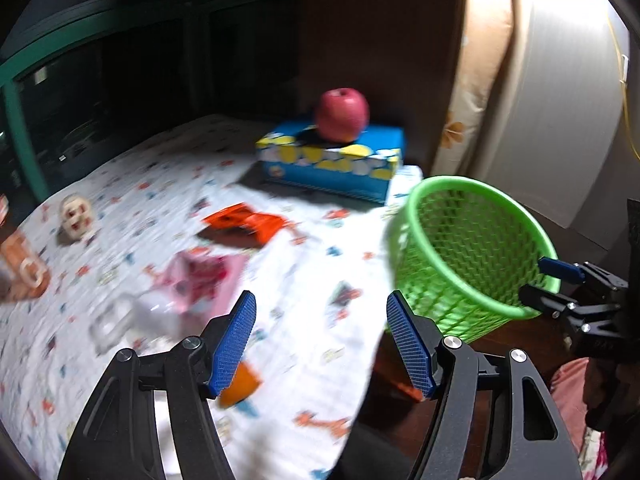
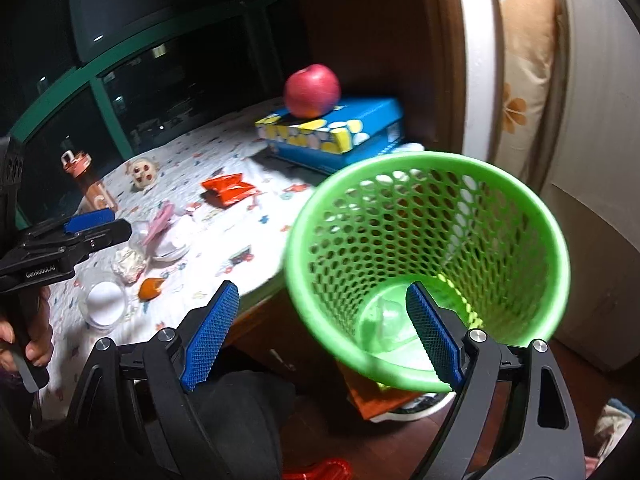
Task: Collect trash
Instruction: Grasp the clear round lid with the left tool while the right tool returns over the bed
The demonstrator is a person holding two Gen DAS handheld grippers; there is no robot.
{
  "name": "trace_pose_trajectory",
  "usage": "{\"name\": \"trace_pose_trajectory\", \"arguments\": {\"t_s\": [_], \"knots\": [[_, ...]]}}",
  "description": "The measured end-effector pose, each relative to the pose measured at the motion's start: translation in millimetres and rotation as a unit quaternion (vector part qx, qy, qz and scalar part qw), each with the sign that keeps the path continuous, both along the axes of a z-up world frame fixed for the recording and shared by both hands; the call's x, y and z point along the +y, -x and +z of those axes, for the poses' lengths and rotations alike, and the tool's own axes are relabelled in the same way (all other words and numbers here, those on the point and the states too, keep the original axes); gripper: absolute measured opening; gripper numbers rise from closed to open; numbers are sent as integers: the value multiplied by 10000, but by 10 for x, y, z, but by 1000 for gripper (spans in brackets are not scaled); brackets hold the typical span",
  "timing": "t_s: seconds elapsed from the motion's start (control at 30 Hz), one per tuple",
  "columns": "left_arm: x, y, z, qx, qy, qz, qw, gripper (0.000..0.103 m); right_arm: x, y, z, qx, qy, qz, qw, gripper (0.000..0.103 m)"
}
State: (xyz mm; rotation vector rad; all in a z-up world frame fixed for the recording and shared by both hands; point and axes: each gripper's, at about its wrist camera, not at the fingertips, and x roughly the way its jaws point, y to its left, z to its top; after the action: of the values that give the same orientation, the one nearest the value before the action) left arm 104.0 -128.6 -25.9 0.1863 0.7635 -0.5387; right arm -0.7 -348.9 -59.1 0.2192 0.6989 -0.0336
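Currently: right claw (image 2: pixel 320 330) clamps rim of green bin (image 2: pixel 430 264), beside surface (image 1: pixel 304 280); left claw (image 1: pixel 322 342) spread wide, over wrappers (image 1: pixel 208 280)

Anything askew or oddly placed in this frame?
Yes. The green mesh basket hangs tilted beyond the table edge, one finger of the right gripper inside its rim. An apple sits on the blue tissue box.
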Motion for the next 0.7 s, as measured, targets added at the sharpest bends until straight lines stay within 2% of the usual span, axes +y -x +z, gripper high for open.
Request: {"name": "trace_pose_trajectory", "arguments": {"t_s": [0.2, 0.4, 0.53, 0.7], "knots": [[698, 38, -132, 193, -60, 834, 9963, 65, 385, -195, -6, 16, 2, 430, 9991, 85], [1264, 141, -306, 398, -100, 1609, 9861, 65, 717, -350, -47, 45, -33, 799, 9968, 85], [1483, 182, -467, 661, 37, 1888, 9798, 64, 921, -439, -82, 86, 46, 1027, 9947, 85], [1561, 163, -688, 1028, 175, 1957, 9751, 54, 1079, -508, -116, 135, 1, 1207, 9926, 85]]}}
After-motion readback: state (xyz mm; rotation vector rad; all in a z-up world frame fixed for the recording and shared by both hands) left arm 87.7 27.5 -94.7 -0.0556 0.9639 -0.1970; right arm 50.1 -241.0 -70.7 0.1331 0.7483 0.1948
